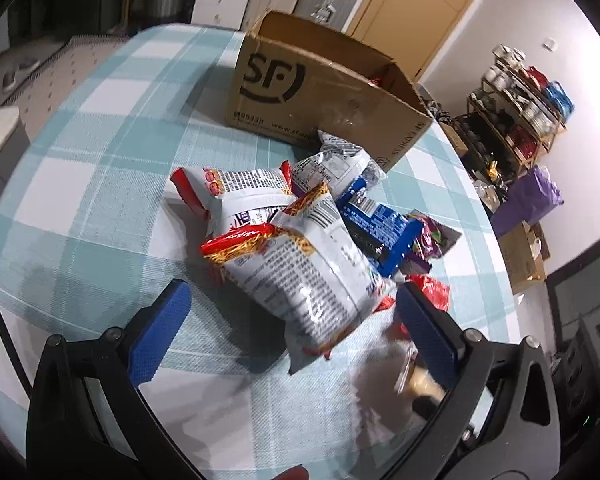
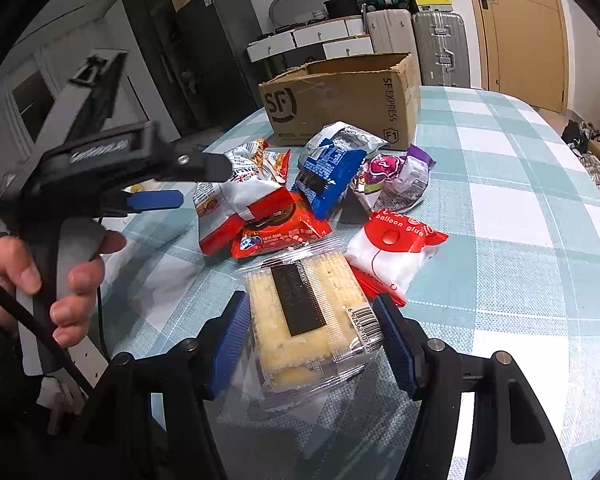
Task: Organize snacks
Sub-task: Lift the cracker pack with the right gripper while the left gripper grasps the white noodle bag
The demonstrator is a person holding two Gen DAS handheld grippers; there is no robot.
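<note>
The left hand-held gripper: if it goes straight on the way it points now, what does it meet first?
Most likely the white and red snack bag lying between the open jaws of the left hand-held gripper, at the near edge of the pile; depth is unclear.

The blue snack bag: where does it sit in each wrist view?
Left wrist: blue snack bag right of centre, half under the white packets.
Right wrist: blue snack bag upper centre, before the box.
Shared landmark: the SF cardboard box behind the pile.
</note>
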